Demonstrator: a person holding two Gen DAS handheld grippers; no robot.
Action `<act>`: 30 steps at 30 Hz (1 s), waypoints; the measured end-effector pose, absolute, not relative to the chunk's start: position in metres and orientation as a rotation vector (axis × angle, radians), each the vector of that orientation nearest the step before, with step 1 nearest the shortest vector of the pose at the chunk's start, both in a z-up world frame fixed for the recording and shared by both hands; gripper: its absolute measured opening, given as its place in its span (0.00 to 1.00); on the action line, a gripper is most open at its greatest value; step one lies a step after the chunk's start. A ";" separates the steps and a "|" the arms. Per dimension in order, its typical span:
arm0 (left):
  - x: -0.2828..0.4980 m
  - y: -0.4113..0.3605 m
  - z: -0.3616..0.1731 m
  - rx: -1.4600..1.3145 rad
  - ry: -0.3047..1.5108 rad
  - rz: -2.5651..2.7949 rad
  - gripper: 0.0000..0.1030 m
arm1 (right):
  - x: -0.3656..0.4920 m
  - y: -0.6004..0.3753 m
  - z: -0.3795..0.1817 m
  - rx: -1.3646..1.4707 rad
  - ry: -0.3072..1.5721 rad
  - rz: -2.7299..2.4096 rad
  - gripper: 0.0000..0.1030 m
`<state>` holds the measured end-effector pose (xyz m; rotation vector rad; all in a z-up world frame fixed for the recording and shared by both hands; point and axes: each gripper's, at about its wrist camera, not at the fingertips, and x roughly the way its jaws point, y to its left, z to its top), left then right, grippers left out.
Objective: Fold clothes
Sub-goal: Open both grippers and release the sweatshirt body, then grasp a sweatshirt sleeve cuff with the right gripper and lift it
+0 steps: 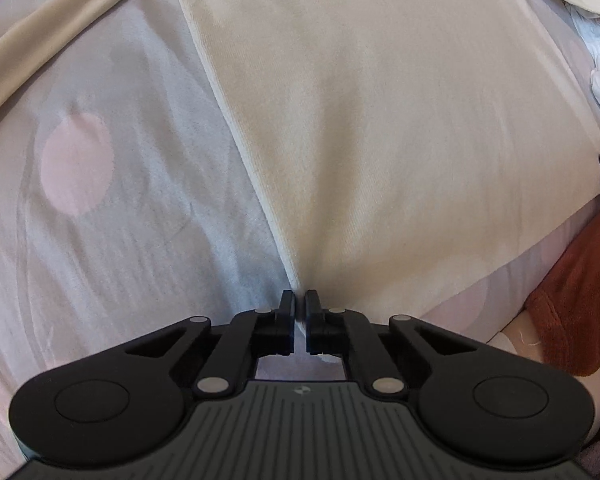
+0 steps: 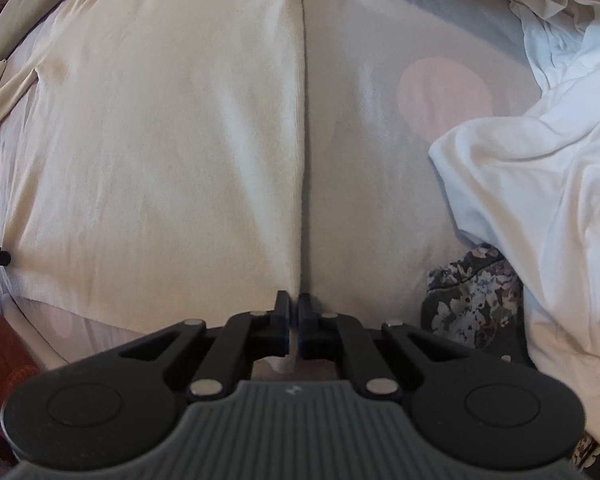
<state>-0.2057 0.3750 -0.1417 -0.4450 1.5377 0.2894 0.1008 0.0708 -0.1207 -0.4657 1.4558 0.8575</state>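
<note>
While cream garment point(image 1: 380, 120) lies flat, left tongs point(image 1: 299, 304), right tongs point(image 2: 293, 306) pinch its bottom corners.

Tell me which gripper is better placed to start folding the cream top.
Neither clearly: a two-handed lift looks set. The left gripper is shut on the cream top at its lower left corner, the right gripper on the lower right corner.

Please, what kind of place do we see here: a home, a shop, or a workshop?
Most likely a bedroom at home. A cream top lies spread flat on a soft pale sheet with pink dots, which looks like a bed. Beside it lie crumpled white laundry and a floral garment.
</note>
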 end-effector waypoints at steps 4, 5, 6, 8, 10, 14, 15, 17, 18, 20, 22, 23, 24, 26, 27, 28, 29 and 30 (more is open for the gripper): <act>-0.207 0.378 -0.151 -0.456 1.562 0.308 0.03 | 0.099 0.073 -0.129 -0.484 1.463 0.845 0.04; -0.207 0.378 -0.153 -0.461 1.561 0.312 0.03 | 0.099 0.072 -0.127 -0.480 1.460 0.854 0.05; -0.207 0.379 -0.153 -0.467 1.559 0.315 0.04 | 0.099 0.071 -0.125 -0.475 1.457 0.864 0.09; -0.209 0.381 -0.145 -0.481 1.525 0.310 0.14 | 0.108 0.057 -0.107 -0.390 1.408 0.868 0.17; -0.212 0.385 -0.134 -0.489 1.475 0.304 0.36 | 0.118 0.042 -0.090 -0.304 1.356 0.870 0.35; -0.214 0.399 -0.099 -0.471 1.311 0.341 0.49 | 0.159 0.000 -0.047 -0.103 1.204 0.805 0.35; -0.214 0.405 -0.092 -0.474 1.278 0.357 0.49 | 0.174 -0.013 -0.036 -0.049 1.156 0.772 0.37; -0.214 0.416 -0.086 -0.491 1.215 0.392 0.49 | 0.206 -0.021 -0.016 0.050 1.086 0.684 0.37; -0.210 0.419 -0.083 -0.501 1.186 0.409 0.49 | 0.216 -0.026 -0.012 0.106 1.073 0.638 0.37; -0.199 0.428 -0.080 -0.527 1.129 0.437 0.48 | 0.235 -0.035 -0.003 0.218 1.045 0.546 0.37; -0.192 0.439 -0.076 -0.563 1.079 0.464 0.48 | 0.254 -0.045 0.005 0.328 1.015 0.453 0.38; -0.189 0.444 -0.075 -0.581 1.060 0.477 0.48 | 0.263 -0.056 0.007 0.359 1.001 0.429 0.38; -0.187 0.447 -0.075 -0.590 1.051 0.486 0.48 | 0.269 -0.062 0.006 0.379 0.992 0.409 0.38; -0.183 0.452 -0.075 -0.606 1.033 0.502 0.48 | 0.275 -0.073 0.003 0.419 0.984 0.375 0.38; -0.182 0.453 -0.076 -0.603 1.027 0.502 0.49 | 0.277 -0.079 0.001 0.440 0.981 0.360 0.39; -0.181 0.453 -0.076 -0.602 1.022 0.500 0.49 | 0.279 -0.084 -0.001 0.460 0.977 0.346 0.39; -0.178 0.453 -0.077 -0.606 1.019 0.493 0.49 | 0.281 -0.089 -0.004 0.479 0.974 0.332 0.39; -0.176 0.453 -0.078 -0.609 1.018 0.486 0.49 | 0.283 -0.094 -0.006 0.499 0.971 0.318 0.39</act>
